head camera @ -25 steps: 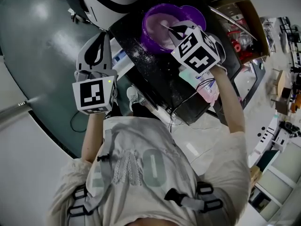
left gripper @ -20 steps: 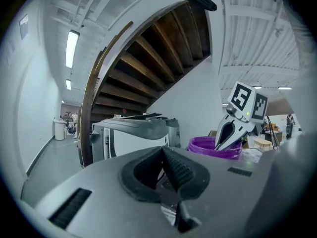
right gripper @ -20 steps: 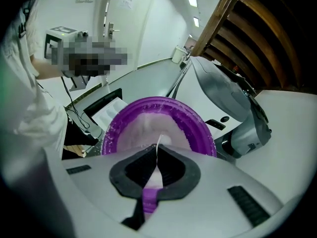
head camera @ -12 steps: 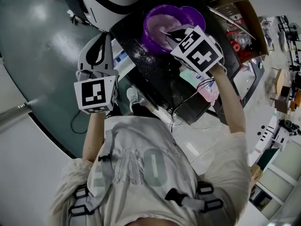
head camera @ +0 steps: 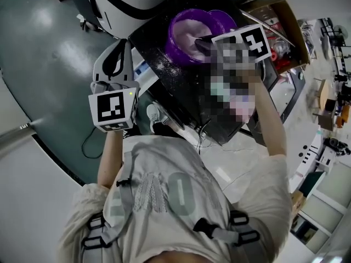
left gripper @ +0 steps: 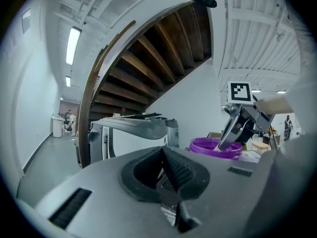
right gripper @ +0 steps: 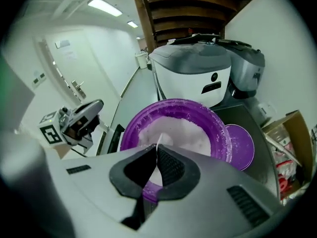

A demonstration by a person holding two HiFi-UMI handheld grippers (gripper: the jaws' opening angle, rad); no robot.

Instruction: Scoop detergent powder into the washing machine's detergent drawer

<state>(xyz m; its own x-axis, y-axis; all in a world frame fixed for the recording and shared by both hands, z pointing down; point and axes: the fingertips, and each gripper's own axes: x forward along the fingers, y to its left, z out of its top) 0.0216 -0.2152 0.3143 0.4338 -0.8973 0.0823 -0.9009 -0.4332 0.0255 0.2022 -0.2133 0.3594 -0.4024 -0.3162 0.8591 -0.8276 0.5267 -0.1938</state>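
Since a second ago the right gripper (right gripper: 156, 158) has pushed forward and tipped its marker cube upward, so it now hangs over the near rim of the purple bowl (right gripper: 218, 128) instead of short of it; the left gripper (left gripper: 165, 157) has kept its place. Closest in, the right gripper's jaws are pinched together on the thin handle of a white scoop (right gripper: 158, 149), which shows as a pale sliver between the ribbed pads and points down into the bowl. The detergent powder (right gripper: 181, 132) lies heaped in that bowl as a pale mound filling most of it. Just beside the bowl, on its right, a purple lid (right gripper: 240, 146) lies flat on the black table (head camera: 181, 89), whose top is dusted with white specks. Off to the person's left, away from the table and above the grey floor, the left gripper is held with its jaws closed on each other and nothing between them. Beyond the bowl stands the white washing machine (right gripper: 194, 76), right behind the table's far edge. A cardboard box (right gripper: 291, 132) sits at the far right.
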